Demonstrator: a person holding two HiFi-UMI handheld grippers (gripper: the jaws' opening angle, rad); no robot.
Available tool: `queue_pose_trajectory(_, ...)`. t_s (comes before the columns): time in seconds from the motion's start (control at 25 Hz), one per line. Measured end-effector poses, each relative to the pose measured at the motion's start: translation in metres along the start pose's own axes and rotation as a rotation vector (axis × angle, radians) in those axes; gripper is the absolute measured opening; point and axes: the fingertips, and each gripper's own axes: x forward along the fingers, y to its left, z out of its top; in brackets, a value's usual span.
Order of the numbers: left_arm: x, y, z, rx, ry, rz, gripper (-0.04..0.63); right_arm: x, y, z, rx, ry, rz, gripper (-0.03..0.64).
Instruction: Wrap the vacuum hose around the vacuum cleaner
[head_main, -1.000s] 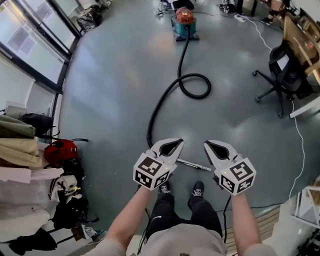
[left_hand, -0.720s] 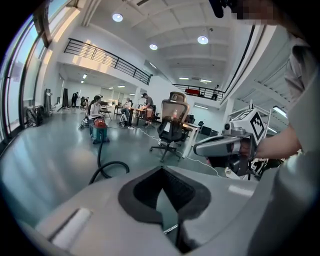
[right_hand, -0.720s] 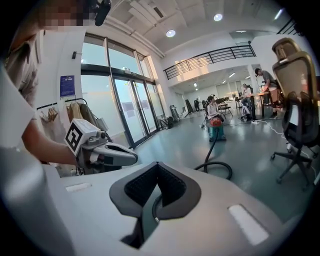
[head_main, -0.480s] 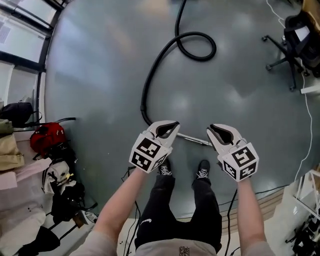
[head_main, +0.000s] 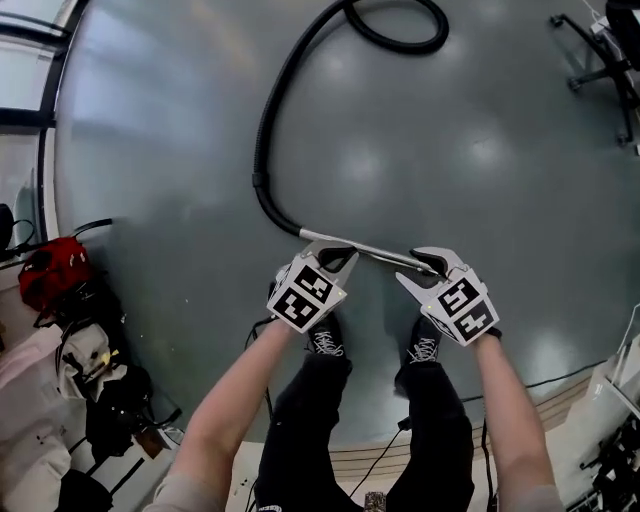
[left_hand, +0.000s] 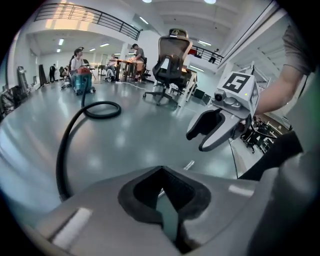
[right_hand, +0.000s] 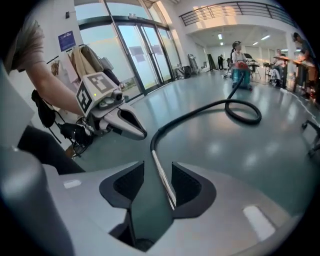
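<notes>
Now my view has tipped down and both tools have dropped toward the floor (head_main: 470, 160). A second ago they hung well above the metal wand (head_main: 365, 251); at this moment they sit right over it, near my feet. The right hand-held gripper (head_main: 432, 263) has its jaws wide apart and the wand runs between them, close against the right pad but not yet pinched. The left hand-held gripper (head_main: 337, 254) has its jaws drawn narrow, the tips together above the wand's left end; only a sliver of tube shows through them, and I judge it grips nothing.

From the wand's left end the black vacuum hose (head_main: 268, 140) curves away across the floor to a loop far off. The vacuum cleaner (right_hand: 241, 75) has slipped out of my head view and stands far away across the hall, at the hose's other end.

So I read this as the pick-up: the wrapping itself has not begun. Next, closing the right jaws on the wand looks like the move.
</notes>
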Motion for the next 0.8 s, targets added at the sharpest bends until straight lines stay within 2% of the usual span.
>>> queue_pose_trajectory(0.16,0.07,0.021,-0.062,0.037,0.065,-0.013,0.001,0.074,-0.016,-0.069,-0.057,0.067,0.073,0.202)
queue_pose_trajectory(0.28,0.105,0.027,-0.093,0.11,0.105,-0.053,0.003,0.114,-0.029,-0.107,-0.114,0.131,0.091,0.218)
queue_pose_trajectory(0.4,0.136,0.027,-0.12,0.197,0.147,-0.13,0.058,0.145,-0.039,-0.136,-0.171,0.173,0.099,0.218)
queue_pose_trajectory(0.6,0.179,0.028,-0.163,0.351,0.245,-0.225,0.2,0.186,-0.047,-0.183,-0.242,0.228,0.12,0.243)
queue_pose_trajectory(0.68,0.189,0.031,-0.173,0.399,0.268,-0.238,0.212,0.197,-0.05,-0.196,-0.265,0.244,0.124,0.244)
queue_pose_trajectory(0.8,0.199,0.032,-0.18,0.429,0.281,-0.246,0.212,0.206,-0.052,-0.212,-0.302,0.269,0.121,0.24)
